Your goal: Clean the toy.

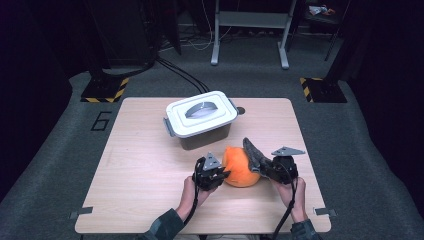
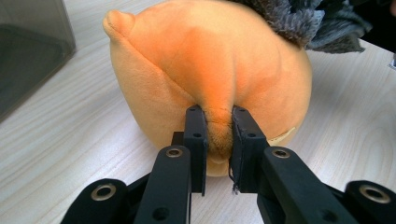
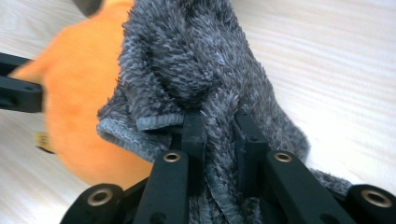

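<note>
An orange plush toy (image 1: 240, 167) lies on the wooden table (image 1: 145, 165) between both hands. My left gripper (image 1: 220, 175) is shut on a fold of the orange plush toy (image 2: 210, 60), pinching its fabric between the pads. My right gripper (image 1: 260, 167) is shut on a grey fuzzy cloth (image 1: 251, 152), which drapes against the toy's right side. In the right gripper view the grey cloth (image 3: 196, 70) bunches up over the jaws, with the orange toy (image 3: 74, 93) behind it at the left.
A white-lidded storage box (image 1: 201, 116) with grey latches stands just behind the toy, its lid on. Its dark side wall (image 2: 28, 56) is close at the left in the left gripper view. Bare tabletop stretches to the left and front.
</note>
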`<action>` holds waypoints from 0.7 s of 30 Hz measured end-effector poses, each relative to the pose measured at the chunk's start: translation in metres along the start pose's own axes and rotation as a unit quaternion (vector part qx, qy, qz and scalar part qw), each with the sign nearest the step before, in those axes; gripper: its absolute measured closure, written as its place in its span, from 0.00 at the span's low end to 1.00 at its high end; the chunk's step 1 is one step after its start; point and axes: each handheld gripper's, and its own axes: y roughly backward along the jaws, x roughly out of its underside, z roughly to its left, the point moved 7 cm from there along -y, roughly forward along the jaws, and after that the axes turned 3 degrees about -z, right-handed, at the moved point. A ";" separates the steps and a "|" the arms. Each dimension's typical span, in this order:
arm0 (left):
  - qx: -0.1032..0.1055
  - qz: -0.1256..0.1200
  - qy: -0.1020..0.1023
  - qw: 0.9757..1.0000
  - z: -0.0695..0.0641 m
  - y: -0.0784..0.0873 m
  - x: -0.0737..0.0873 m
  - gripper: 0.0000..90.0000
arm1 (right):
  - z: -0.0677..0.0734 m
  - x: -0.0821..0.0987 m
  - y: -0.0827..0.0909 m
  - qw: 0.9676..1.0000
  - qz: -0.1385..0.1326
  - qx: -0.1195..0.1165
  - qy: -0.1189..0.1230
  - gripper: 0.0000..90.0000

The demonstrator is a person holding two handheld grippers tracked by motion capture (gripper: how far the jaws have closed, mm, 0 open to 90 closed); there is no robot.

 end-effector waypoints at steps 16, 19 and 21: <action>0.001 -0.003 0.002 1.000 0.000 0.002 -0.001 0.88 | -0.026 0.016 0.004 0.999 0.007 0.013 -0.038 0.86; 0.001 -0.004 0.003 1.000 -0.001 0.001 -0.002 0.88 | -0.020 0.001 0.020 0.999 -0.019 0.004 -0.033 0.86; 0.000 -0.005 0.001 1.000 -0.001 0.001 -0.004 0.88 | -0.012 -0.010 0.027 0.999 -0.034 -0.002 -0.019 0.86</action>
